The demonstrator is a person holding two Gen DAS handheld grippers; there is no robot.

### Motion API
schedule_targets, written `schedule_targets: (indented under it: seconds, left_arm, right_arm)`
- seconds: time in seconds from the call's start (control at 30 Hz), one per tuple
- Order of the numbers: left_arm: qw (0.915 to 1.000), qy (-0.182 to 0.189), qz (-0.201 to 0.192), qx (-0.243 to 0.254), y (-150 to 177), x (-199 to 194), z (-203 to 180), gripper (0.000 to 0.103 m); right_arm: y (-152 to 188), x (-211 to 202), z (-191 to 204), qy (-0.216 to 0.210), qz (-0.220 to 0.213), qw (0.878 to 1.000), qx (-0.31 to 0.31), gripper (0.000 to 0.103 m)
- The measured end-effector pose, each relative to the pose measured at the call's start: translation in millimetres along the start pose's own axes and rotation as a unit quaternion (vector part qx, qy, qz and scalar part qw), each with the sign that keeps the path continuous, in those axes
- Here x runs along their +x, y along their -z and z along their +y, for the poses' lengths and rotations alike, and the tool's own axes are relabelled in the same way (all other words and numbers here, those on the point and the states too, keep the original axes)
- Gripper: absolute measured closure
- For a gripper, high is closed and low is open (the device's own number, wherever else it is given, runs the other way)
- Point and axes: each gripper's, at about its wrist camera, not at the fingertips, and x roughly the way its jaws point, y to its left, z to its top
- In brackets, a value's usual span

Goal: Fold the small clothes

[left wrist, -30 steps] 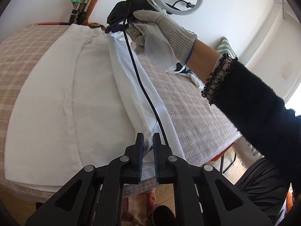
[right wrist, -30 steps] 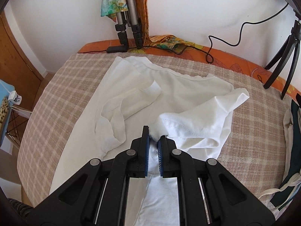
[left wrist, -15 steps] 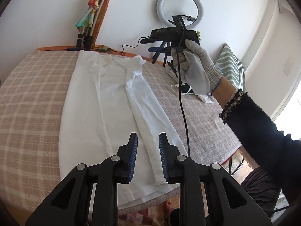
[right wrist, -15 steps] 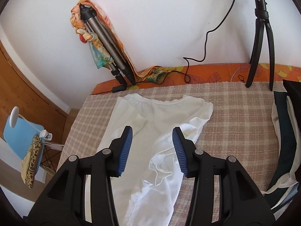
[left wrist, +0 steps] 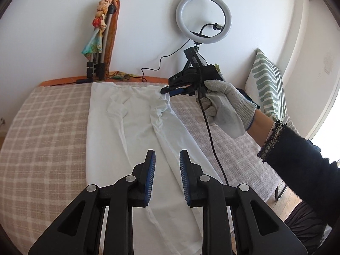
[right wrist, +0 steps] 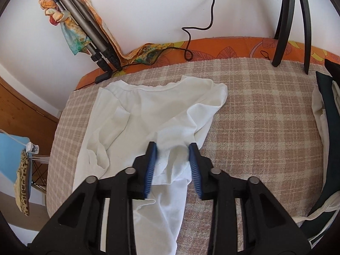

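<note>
A white shirt (left wrist: pixel 131 127) lies lengthwise on the checked blanket (left wrist: pixel 42 127), its right side folded inward in a long strip. My left gripper (left wrist: pixel 167 155) hovers above the near part of that strip, open, with nothing between its pads. A gloved hand (left wrist: pixel 225 106) holds my right gripper (left wrist: pixel 167 89) at the shirt's far right shoulder. In the right wrist view the right gripper (right wrist: pixel 172 146) stands over the rumpled sleeve fold of the shirt (right wrist: pixel 148 110). Its jaws are closing, still apart, with cloth bunched between and below them.
A folded tripod wrapped in a coloured scarf (left wrist: pixel 99 48) and a ring light (left wrist: pixel 203 17) stand along the far wall, a cable trailing between them. A striped cushion (left wrist: pixel 265 85) sits at the right. Dark and white clothes (right wrist: pixel 327 127) lie piled at the blanket's right edge.
Both grippers let go of the shirt's folded side. The left one rose and drew back. The right one opened wide and moved to the far shoulder.
</note>
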Motion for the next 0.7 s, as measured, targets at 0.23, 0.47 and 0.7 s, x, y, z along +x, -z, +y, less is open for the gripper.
schedule_targets:
  seconds: [0.23,0.47,0.7]
  left_arm:
    - [0.9999,-0.002,0.008,0.011,1.9,7.5,-0.8,0.082]
    - [0.9996,-0.021,0.018,0.004,4.6,14.1,11.2,0.082]
    - [0.9995,-0.026,0.014,0.007,7.2,7.0,20.2,0.082]
  right_arm:
    - [-19.7,12.5,34.2,-0.070,-0.018,0.997,0.008,0.098]
    - [-29.8,63.6,63.1,-0.105,0.004,0.994,0.009,0.094]
    - [-28.4,1.5,49.2,-0.125,-0.040,0.991,0.002,0.059]
